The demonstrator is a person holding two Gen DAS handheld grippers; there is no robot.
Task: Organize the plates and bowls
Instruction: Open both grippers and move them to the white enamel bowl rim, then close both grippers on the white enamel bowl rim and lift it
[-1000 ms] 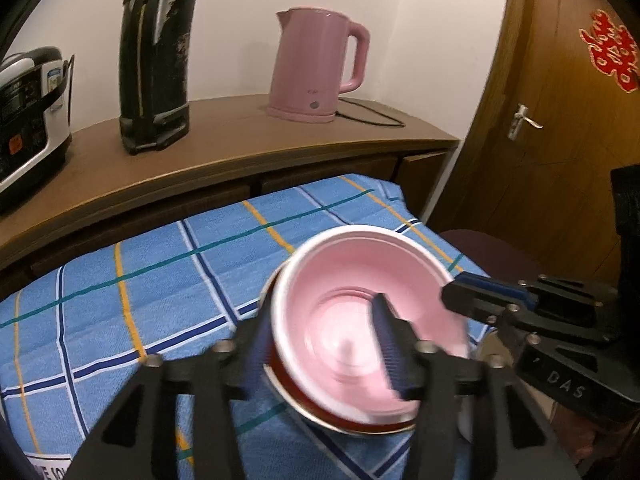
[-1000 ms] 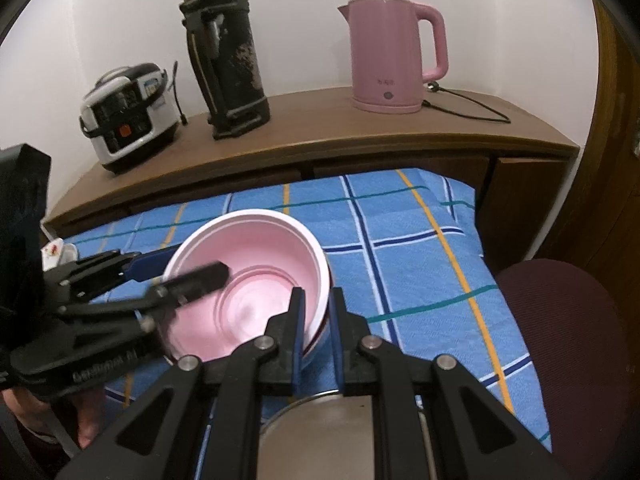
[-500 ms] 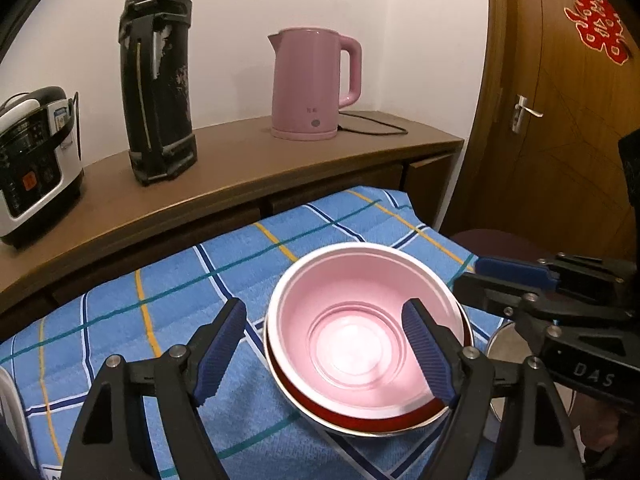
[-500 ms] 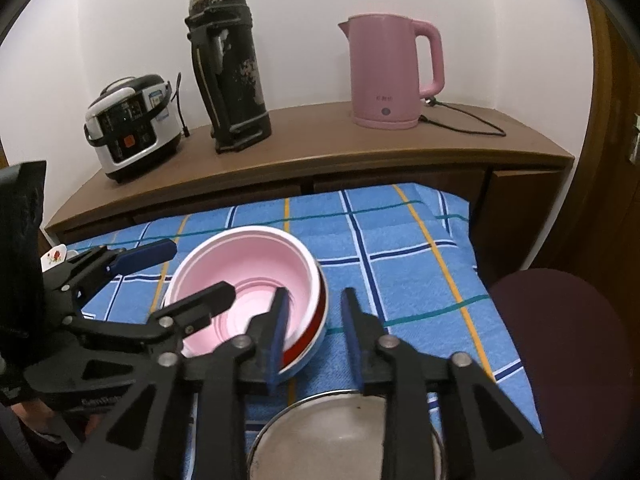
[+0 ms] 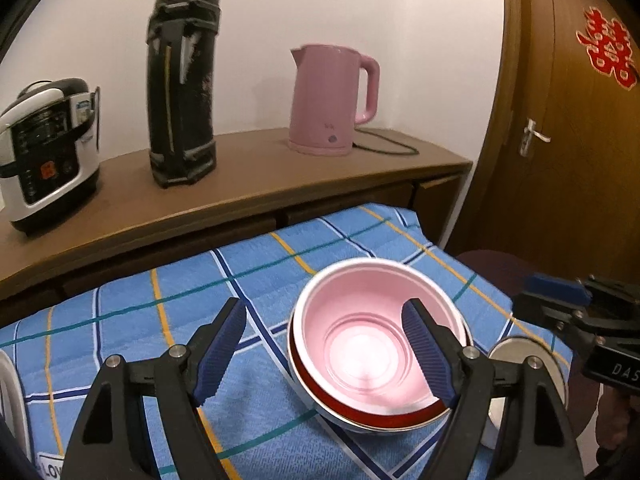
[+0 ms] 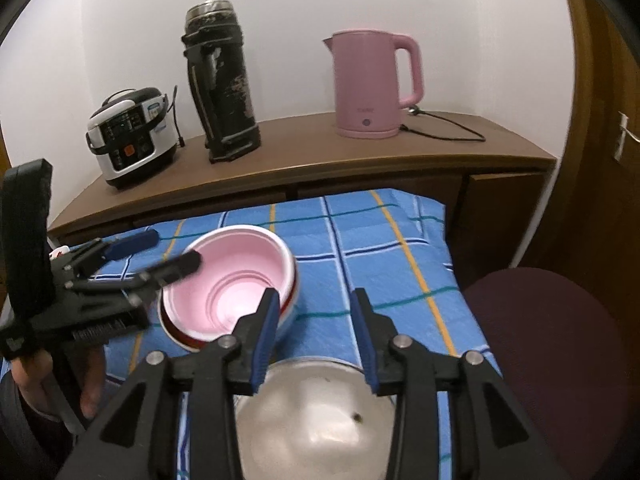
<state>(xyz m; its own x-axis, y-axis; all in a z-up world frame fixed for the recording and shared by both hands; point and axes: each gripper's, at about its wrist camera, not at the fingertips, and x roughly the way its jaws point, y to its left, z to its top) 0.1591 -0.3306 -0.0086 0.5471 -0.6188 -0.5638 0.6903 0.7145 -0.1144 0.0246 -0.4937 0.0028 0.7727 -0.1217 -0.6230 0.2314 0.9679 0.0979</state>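
Both grippers spread wide, holding nothing. Pink bowl (image 5: 376, 336) sits nested in a red-rimmed bowl (image 5: 360, 402) on the blue checked cloth (image 5: 160, 320), toward its right edge. Left gripper (image 5: 324, 356) hangs above, right finger over the bowl. Right gripper (image 6: 316, 336) straddles the steel bowl (image 6: 320, 420) at the near edge. Likely next: grip the steel rim squarely and lift level.
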